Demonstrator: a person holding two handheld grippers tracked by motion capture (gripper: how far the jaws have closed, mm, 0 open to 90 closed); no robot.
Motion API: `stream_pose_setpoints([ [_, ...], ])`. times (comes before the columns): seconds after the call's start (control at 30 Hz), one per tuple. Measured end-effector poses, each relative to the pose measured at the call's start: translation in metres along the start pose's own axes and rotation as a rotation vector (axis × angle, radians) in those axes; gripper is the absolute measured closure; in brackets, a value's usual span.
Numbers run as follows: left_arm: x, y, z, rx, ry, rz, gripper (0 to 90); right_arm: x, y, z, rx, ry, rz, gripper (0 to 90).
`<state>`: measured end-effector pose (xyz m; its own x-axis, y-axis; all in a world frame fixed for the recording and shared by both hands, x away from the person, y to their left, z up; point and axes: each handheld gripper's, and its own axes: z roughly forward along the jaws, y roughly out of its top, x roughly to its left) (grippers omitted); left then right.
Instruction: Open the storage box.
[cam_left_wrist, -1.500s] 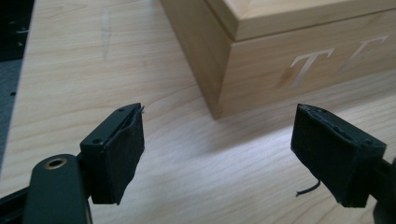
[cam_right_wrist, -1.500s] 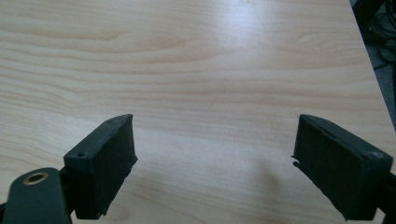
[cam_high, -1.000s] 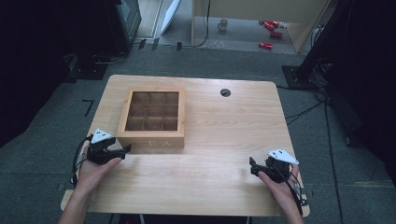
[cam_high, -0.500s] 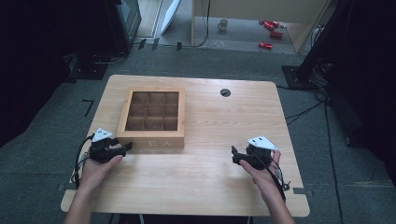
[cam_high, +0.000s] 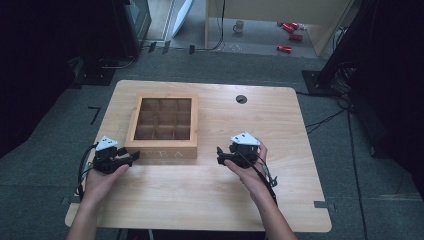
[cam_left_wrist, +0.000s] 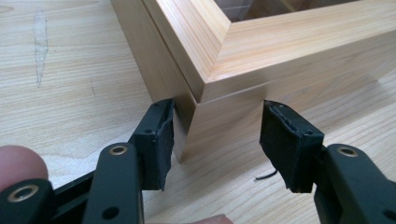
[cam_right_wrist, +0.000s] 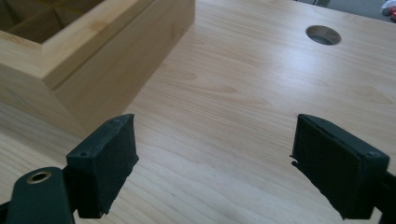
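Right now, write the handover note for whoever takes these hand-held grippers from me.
Left hand-held gripper: open, jaws straddling the near-left corner of the wooden tea box, one pad close against its side.
Right hand-held gripper: open, holding nothing, over bare table right of the box.
Box: lid closed, on the table's left half.
Done: left gripper in place.
Left: probably bring the right one to the box and open it.

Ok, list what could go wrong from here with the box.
1. The left gripper straddles only the near corner of the box, jaws open; closing there may grip poorly or twist the box.
2. The lid seam sits just above the pads, so a squeeze might miss the lid.
3. The right gripper is apart from the box; pushing in could slide it on the table.
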<state>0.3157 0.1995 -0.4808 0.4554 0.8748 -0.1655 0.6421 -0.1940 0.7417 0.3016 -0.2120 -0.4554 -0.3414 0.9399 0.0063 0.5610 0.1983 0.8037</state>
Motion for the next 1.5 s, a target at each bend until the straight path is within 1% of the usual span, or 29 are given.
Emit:
stream_pose_setpoints([
  [0.07,0.001,0.001,-0.001,-0.007,-0.009,-0.009,46.8,0.005,0.004,0.004,-0.007,0.014,0.007,13.9],
  [0.2,0.001,0.002,-0.004,-0.017,-0.017,-0.012,47.6,0.014,0.012,0.012,-0.016,0.041,0.009,13.9],
  [0.37,0.004,0.004,-0.009,-0.04,-0.04,-0.024,48.6,0.024,0.016,0.018,-0.022,0.068,0.009,13.9],
  [0.4,0.004,0.004,-0.01,-0.051,-0.041,-0.029,48.7,0.026,0.016,0.02,-0.023,0.072,0.005,13.9],
  [0.47,0.005,0.005,-0.011,-0.051,-0.044,-0.037,51.2,0.031,0.016,0.022,-0.022,0.08,0.0,13.9],
  [0.63,0.005,0.006,-0.011,-0.048,-0.042,-0.036,51.3,0.039,0.017,0.025,-0.021,0.095,-0.001,13.9],
  [0.7,0.005,0.006,-0.011,-0.046,-0.04,-0.032,51.4,0.043,0.017,0.027,-0.021,0.102,-0.011,13.9],
  [1.03,0.003,0.008,-0.012,-0.049,-0.027,-0.022,52.3,0.052,0.017,0.03,-0.025,0.129,-0.022,13.9],
  [1.17,0.003,0.009,-0.013,-0.048,-0.021,-0.013,52.5,0.056,0.016,0.03,-0.037,0.154,-0.025,13.9],
  [1.3,0.002,0.011,-0.014,-0.052,-0.021,-0.008,52.5,0.061,0.014,0.03,-0.041,0.177,-0.049,13.9],
  [1.43,0.002,0.012,-0.016,-0.061,-0.021,-0.005,53.0,0.067,0.012,0.035,-0.028,0.177,-0.069,13.9],
  [1.5,0.002,0.013,-0.017,-0.062,-0.024,-0.007,53.1,0.069,0.012,0.038,-0.026,0.176,-0.065,14.4],
])
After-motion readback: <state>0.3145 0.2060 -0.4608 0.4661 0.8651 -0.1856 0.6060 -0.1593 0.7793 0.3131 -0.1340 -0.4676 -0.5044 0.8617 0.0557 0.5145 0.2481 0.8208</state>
